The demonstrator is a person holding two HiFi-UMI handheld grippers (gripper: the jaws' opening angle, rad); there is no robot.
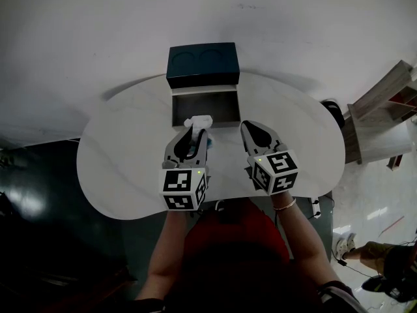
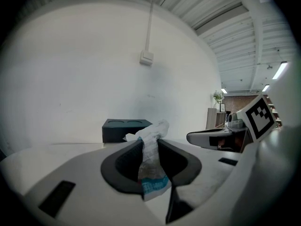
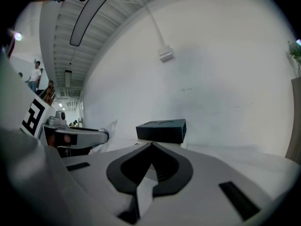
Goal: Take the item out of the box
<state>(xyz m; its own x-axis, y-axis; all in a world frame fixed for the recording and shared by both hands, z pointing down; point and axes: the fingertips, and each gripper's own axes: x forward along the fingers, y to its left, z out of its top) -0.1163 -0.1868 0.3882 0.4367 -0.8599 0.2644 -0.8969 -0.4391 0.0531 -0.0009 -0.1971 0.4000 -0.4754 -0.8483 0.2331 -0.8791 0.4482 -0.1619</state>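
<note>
A dark teal box [image 1: 202, 64] stands at the table's far edge, with its open grey tray [image 1: 225, 107] lying in front of it. My left gripper [image 1: 195, 132] is shut on a crumpled white packet [image 1: 199, 120] with a blue-printed end, held just in front of the tray's near edge. In the left gripper view the packet [image 2: 151, 161] stands upright between the dark pads [image 2: 124, 161], its top poking out past the tips. My right gripper [image 1: 249, 126] hovers beside it on the right, jaws shut on nothing, the tips meeting in the right gripper view [image 3: 151, 145].
The white rounded table [image 1: 117, 155] stands against a white wall. Wooden shelving [image 1: 384, 109] is on the floor to the right. A person's foot [image 1: 345, 245] shows at the lower right. The box [image 3: 162, 130] is straight ahead in the right gripper view.
</note>
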